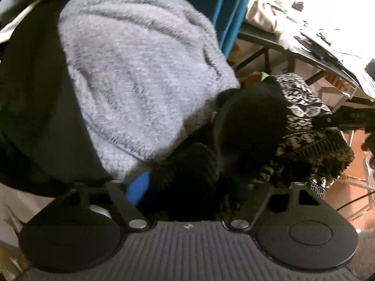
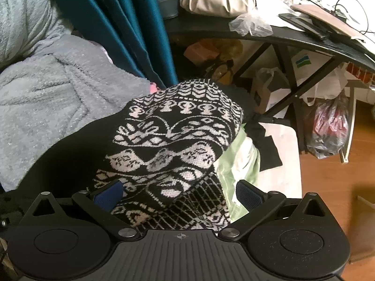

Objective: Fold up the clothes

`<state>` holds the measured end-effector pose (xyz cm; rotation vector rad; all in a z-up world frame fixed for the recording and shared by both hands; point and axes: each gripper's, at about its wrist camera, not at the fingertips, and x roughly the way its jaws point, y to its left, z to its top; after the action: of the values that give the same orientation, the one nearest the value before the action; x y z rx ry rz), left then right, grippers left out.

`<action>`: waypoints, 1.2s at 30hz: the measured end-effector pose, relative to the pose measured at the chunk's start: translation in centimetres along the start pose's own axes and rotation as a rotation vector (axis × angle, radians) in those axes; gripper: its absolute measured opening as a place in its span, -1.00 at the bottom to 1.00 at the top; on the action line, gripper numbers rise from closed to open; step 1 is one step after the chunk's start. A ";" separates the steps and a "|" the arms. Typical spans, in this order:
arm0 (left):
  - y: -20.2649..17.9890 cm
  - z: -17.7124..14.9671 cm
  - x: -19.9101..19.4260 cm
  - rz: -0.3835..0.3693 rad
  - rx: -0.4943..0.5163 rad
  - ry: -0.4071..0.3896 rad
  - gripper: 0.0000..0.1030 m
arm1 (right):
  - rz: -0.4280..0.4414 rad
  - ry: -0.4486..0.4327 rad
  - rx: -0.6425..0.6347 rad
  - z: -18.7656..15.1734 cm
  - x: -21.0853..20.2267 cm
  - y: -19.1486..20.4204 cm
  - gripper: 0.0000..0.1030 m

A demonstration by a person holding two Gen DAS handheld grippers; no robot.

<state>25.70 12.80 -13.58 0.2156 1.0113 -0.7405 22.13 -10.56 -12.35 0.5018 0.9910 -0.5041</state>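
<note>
A black knit sweater with a white pattern [image 2: 173, 126] lies bunched on the pile in front of me. My right gripper [image 2: 178, 195] hovers over it, open, with its blue pads [image 2: 107, 194] wide apart on either side of the patterned cloth. In the left wrist view the same sweater [image 1: 297, 107] shows its black ribbed part between the fingers of my left gripper [image 1: 196, 187]. That gripper stands wide and open. Only its left blue pad [image 1: 138, 187] shows; the other is hidden in dark cloth. A fuzzy grey garment [image 1: 131, 70] lies just beyond, to the left.
A teal curtain [image 2: 112, 23] hangs behind the pile. A black desk [image 2: 269, 35] with a pale bag, papers and cables stands at the right, with plastic bags [image 2: 328, 126] under it. Pale green cloth [image 2: 239, 161] and wooden floor [image 2: 328, 187] lie to the right.
</note>
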 end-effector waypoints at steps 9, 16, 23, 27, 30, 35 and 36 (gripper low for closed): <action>-2.5 0.6 1.9 0.029 0.122 -0.029 0.60 | -0.002 0.006 0.003 -0.4 -0.2 -0.1 0.98; -3.5 0.9 3.5 0.004 0.207 -0.051 0.56 | -0.001 0.012 0.017 -0.8 -0.3 -0.6 0.99; -1.1 2.0 1.2 -0.025 0.037 -0.050 -0.77 | 0.004 0.008 0.030 -0.7 -0.4 -0.8 0.98; 1.8 2.4 -3.0 -0.106 -0.166 -0.171 -0.77 | 0.007 -0.007 0.046 -0.4 -0.7 -0.9 0.98; 2.2 2.6 -4.8 -0.094 -0.164 -0.225 -0.77 | 0.014 -0.018 0.055 -0.2 -0.8 -1.2 0.98; 2.4 3.0 -4.9 -0.077 -0.172 -0.230 -0.78 | 0.044 -0.020 0.008 -0.1 -1.0 -0.3 0.98; 2.4 3.1 -4.9 -0.082 -0.184 -0.237 -0.78 | 0.053 -0.023 -0.007 -0.2 -1.1 0.0 0.98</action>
<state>27.87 15.35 -8.28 -0.0721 0.8596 -0.7237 21.46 -10.27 -11.48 0.5139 0.9553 -0.4578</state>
